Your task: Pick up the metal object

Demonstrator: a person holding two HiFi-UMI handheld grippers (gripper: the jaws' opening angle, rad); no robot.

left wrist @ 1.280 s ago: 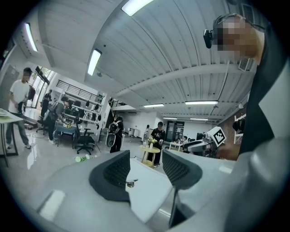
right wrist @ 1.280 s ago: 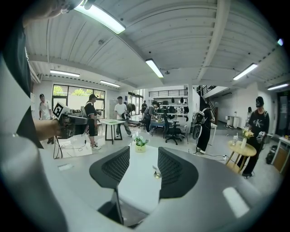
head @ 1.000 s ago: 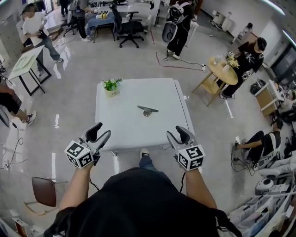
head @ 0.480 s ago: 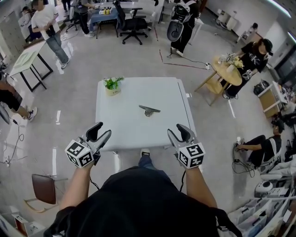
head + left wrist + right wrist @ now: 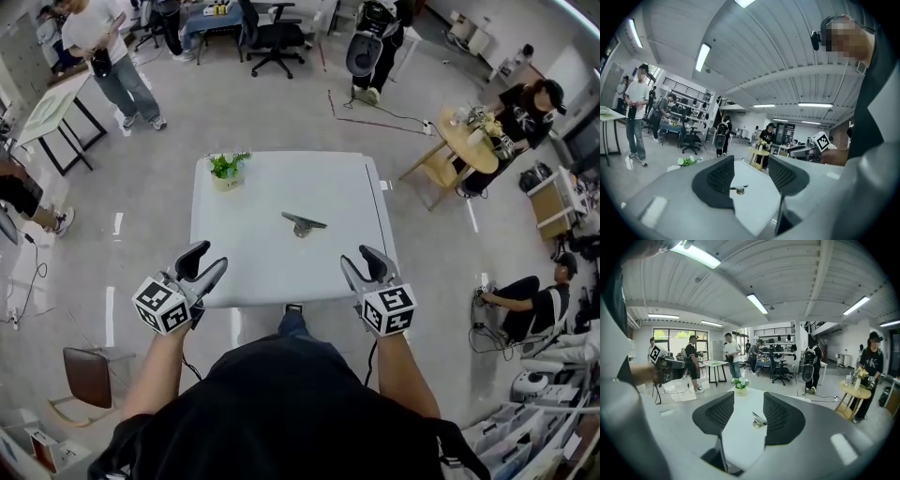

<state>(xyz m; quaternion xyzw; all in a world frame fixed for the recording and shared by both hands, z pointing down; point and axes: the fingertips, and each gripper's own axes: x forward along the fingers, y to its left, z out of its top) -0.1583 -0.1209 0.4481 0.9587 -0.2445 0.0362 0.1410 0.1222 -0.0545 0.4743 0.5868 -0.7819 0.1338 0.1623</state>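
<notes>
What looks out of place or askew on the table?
Nothing stands out. The metal object lies on the table, the potted plant stands upright at its far-left corner, the left hand-held gripper and right hand-held gripper hover open.

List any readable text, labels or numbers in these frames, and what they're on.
No readable text.
Cube on the left gripper, cube on the right gripper: square patterns only, no letters.
White print on a bystander's black shirt: too blurred to read.
</notes>
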